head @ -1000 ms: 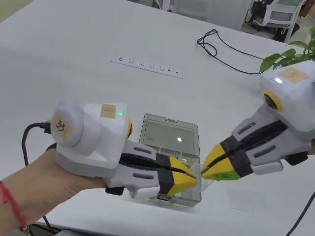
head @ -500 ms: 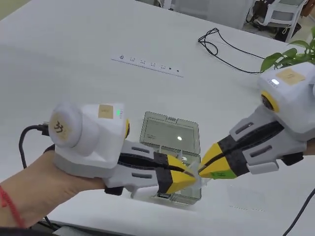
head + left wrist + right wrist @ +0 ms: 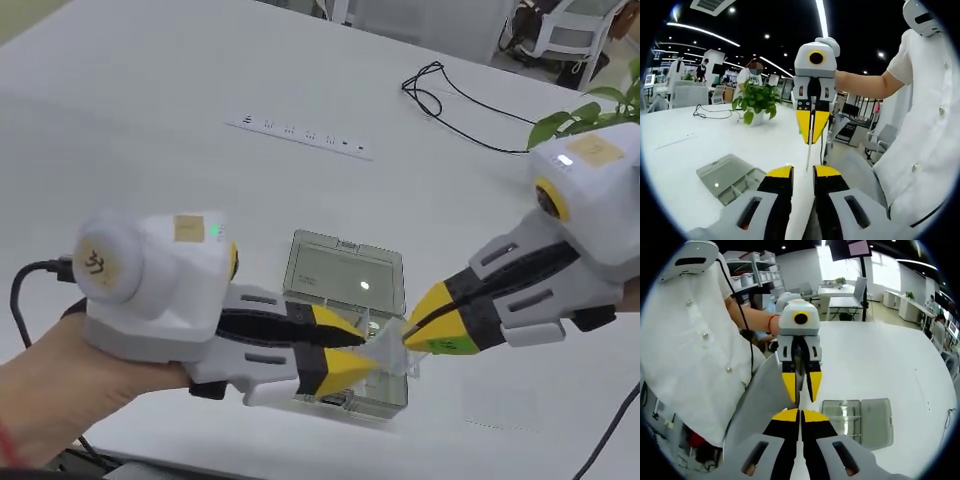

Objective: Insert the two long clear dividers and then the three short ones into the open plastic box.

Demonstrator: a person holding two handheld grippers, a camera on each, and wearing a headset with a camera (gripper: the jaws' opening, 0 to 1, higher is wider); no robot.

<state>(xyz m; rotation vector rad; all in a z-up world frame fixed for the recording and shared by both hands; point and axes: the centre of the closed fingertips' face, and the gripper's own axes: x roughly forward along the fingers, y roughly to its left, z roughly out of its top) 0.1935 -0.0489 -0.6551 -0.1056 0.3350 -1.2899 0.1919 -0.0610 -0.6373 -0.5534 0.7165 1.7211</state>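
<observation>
An open clear plastic box (image 3: 345, 268) lies on the white table, its lid flat toward the far side; it also appears as box (image 3: 722, 172) and box (image 3: 855, 417). Just above the box's near end my right gripper (image 3: 412, 332) is shut on a clear divider (image 3: 385, 346), seen edge-on as a thin line, divider (image 3: 809, 150). My left gripper (image 3: 345, 343) faces it, jaws open, with the divider's free end between the yellow tips. The left gripper's own jaws (image 3: 804, 172) stand apart. The right gripper's jaws (image 3: 800, 414) are pressed together.
A white power strip (image 3: 300, 135) and a black cable (image 3: 450, 95) lie farther back on the table. A potted plant (image 3: 580, 110) stands at the right. The table's front edge runs just below the box.
The left gripper's jaws have opened and let go of the divider, and it has drawn back to the left. The right gripper still holds the divider over the box.
</observation>
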